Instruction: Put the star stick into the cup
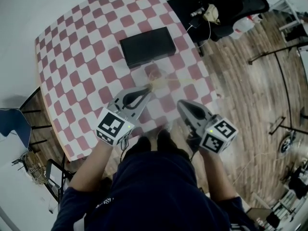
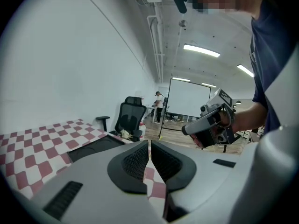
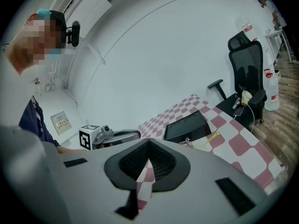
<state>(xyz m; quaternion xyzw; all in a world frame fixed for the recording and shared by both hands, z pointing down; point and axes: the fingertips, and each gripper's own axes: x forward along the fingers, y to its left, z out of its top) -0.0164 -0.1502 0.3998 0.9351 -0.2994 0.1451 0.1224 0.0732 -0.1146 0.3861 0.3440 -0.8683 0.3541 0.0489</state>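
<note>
1. Left gripper [image 1: 147, 93] and right gripper [image 1: 181, 104] are both sitting clenched, gripping nothing.
2. Star stick [image 1: 168, 83] is lying just ahead of the left fingertips, beside the cup [image 1: 153, 71].
3. Judging it as thin, light and slippery, so pinching mid-shaft.

Bright ceiling light, fisheye edges, blur.

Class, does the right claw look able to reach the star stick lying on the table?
Probably yes. The star stick lies in the open on the checked cloth beside the cup, ahead of the right claw, with nothing between them. Its jaws are shut and would need to open first.
</note>
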